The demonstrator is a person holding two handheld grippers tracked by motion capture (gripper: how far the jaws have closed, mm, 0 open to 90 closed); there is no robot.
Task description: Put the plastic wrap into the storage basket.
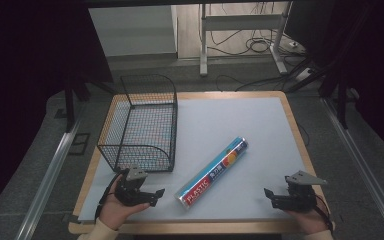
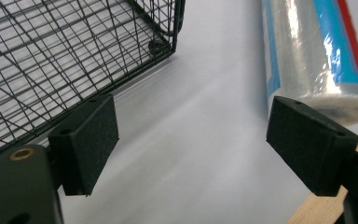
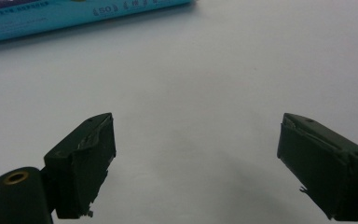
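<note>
A roll [image 1: 212,174] in clear wrap, blue and red with the word PLASTIC on it, lies slantwise on the pale mat in the middle front. My left gripper [image 1: 155,196] hovers at the front left, just left of the roll's near end, open with nothing between its jaws. In the left gripper view the gripper [image 2: 196,140] frames bare mat, with the roll's end [image 2: 317,51] just past the right jaw. My right gripper [image 1: 271,198] rests at the front right, open and empty. The right gripper view has the gripper [image 3: 196,154] over bare mat, with the roll [image 3: 74,14] farther off.
A black wire basket [image 1: 135,157] stands on the table's left side, its front wall close behind my left gripper; its corner [image 2: 74,46] fills the upper left of the left gripper view. The mat [image 1: 260,130] lies on a wooden table whose edge [image 2: 326,210] runs near the left gripper.
</note>
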